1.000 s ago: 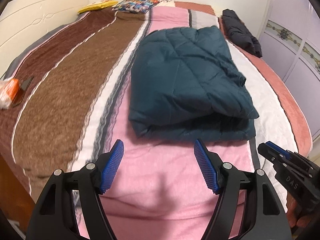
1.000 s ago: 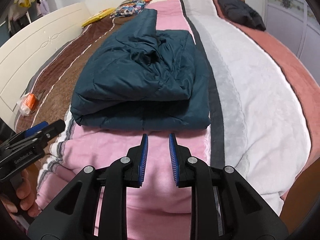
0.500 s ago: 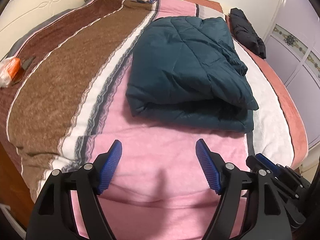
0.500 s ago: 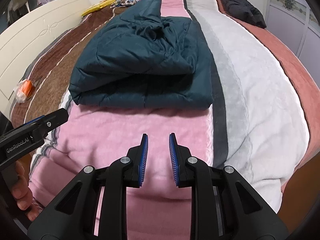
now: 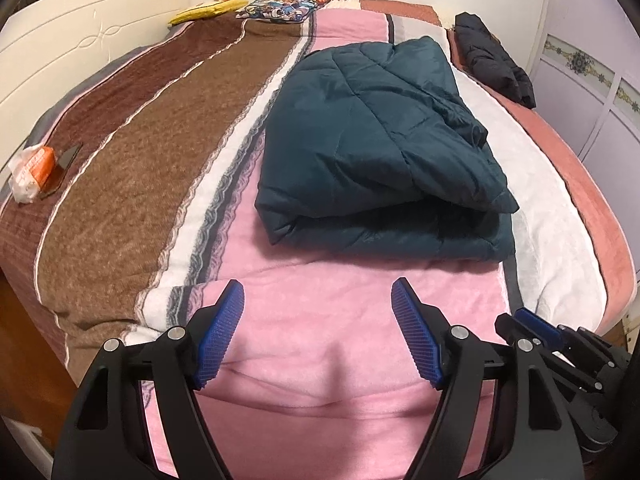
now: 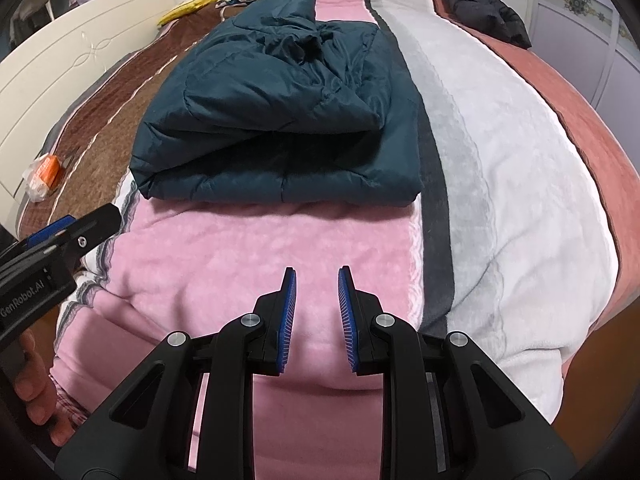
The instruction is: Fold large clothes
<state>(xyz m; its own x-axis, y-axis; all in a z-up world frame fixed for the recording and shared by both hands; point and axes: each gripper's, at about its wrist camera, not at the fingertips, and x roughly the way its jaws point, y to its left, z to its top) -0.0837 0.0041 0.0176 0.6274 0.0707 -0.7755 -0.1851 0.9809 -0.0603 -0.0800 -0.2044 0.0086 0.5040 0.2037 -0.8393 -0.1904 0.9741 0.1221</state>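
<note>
At the far left edge of the bed, an orange packet [image 5: 34,170] lies on the brown stripe of the blanket [image 5: 120,184], well apart from everything else. Next across, the left gripper [image 5: 318,300] hangs over the pink stripe near the foot of the bed, its jaws spread wide with nothing between them. Beyond it the teal padded jacket [image 5: 380,152] rests folded into a thick bundle on the pink and white stripes, touched by neither tool. The right gripper [image 6: 317,286] sits to the right of the left one, its jaws only narrowly parted and empty. A black garment [image 5: 494,60] lies at the far right near the wardrobe.

The fold looks close to finished, but the slippery puffy fabric could spring open, and the loose top flap at the right corner seems the likeliest place. Those narrow right jaws would probably skid off so thick an edge unless widened first.

The left wrist view shows the smooth quilted top and the gaping layers at the right corner. The right wrist view alone shows the crumpled sleeve bunched on top and the hand [image 6: 38,396] holding the left tool.
</note>
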